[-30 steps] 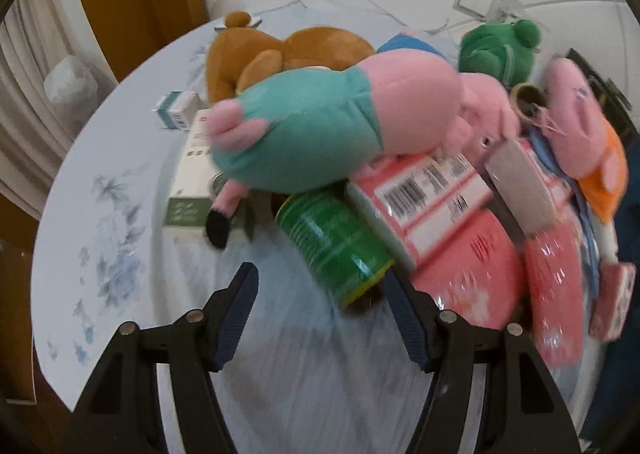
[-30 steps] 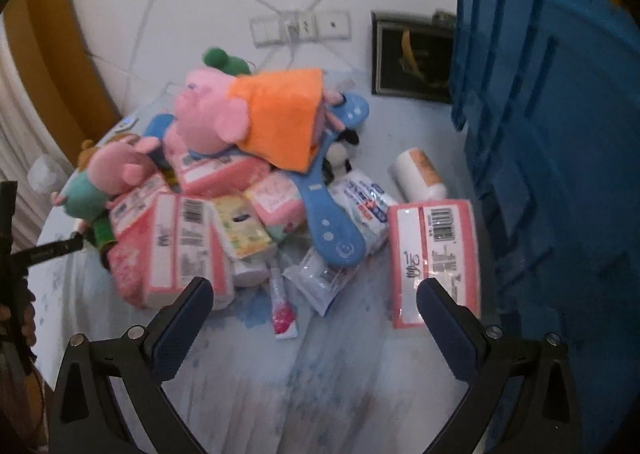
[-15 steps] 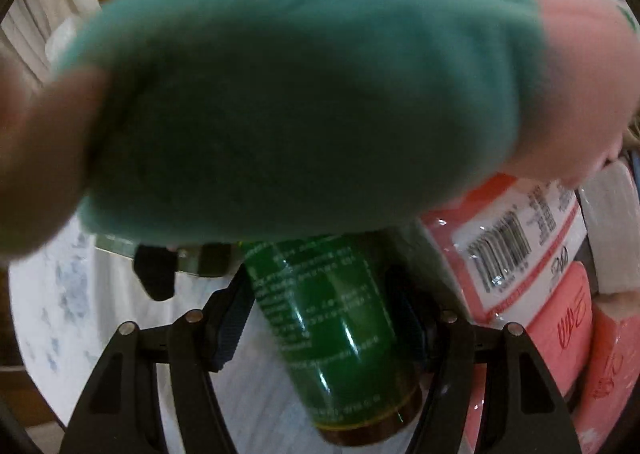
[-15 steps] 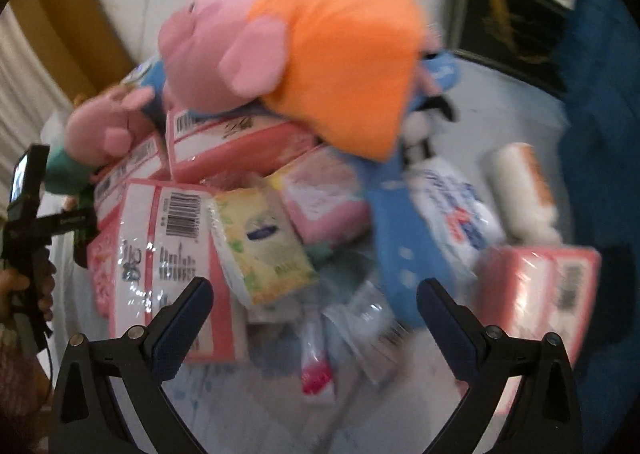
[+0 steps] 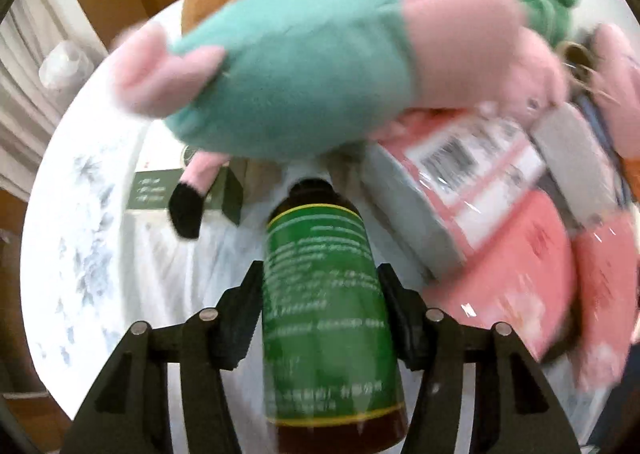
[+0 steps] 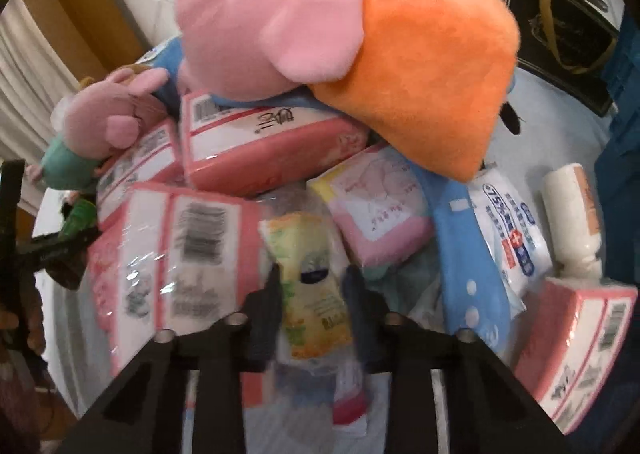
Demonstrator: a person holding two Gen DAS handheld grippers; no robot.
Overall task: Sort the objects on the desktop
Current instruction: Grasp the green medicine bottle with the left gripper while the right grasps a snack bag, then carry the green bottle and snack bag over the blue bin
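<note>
Closing on two items at once: left gripper (image 5: pixel 320 294) with its jaws narrowing against the sides of the green-labelled brown bottle (image 5: pixel 326 306), pads already touching the label on both flanks; right gripper (image 6: pixel 312 306) with its jaws drawing in around the yellow tissue pack (image 6: pixel 310 286), pads pressing its soft wrapper at either edge.

Finishing the squeeze on the bottle before any lift, and gripping at the label's middle rather than near the neck, since the smooth round body looks likely to slip or swing. Drawing it back and clear along its own length, because the pig plush in the teal shirt (image 5: pixel 288 66) lies right over the bottle's cap end and the pink barcoded tissue pack (image 5: pixel 472 190) sits just beside it. Holding the yellow pack firmly but not crushing it; lifting slowly, as the large pink tissue pack (image 6: pixel 176 266) touches its left side and the pig plush in the orange dress (image 6: pixel 360 46) tops the pile behind, liable to tumble.

Hard to read: bottle's cap, hidden under the teal plush; label text, blurred; bottle base, cut off at the lower edge of the left view. Lower end of the yellow pack, smeared, with a small red-and-white item below it not identifiable. Sorting destination not clearly visible; only dark blue at the far right edge.
</note>
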